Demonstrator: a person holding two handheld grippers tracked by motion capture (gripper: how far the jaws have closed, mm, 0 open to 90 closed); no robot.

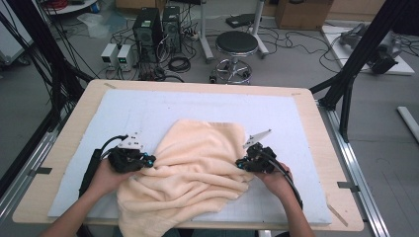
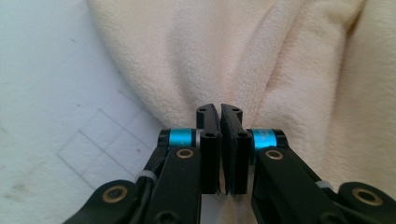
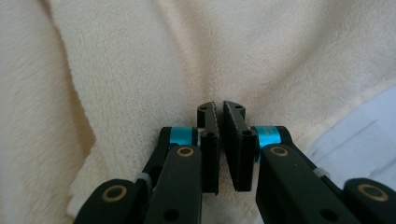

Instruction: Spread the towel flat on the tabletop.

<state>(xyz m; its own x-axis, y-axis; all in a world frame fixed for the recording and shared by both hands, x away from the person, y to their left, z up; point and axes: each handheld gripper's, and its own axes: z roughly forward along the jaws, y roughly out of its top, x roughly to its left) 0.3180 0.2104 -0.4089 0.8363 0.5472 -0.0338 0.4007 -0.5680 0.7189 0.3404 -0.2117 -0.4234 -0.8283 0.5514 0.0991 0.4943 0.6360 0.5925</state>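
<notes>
Towel (image 1: 190,165), white mat (image 1: 148,106), wooden table (image 1: 316,123)

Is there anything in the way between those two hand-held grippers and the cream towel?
Nothing visible. The left hand-held gripper and the right hand-held gripper are already at the towel, each with its jaws shut on a fold of it.

text: none legible | labels: none | brands: none | nos./signs: none readable
</notes>
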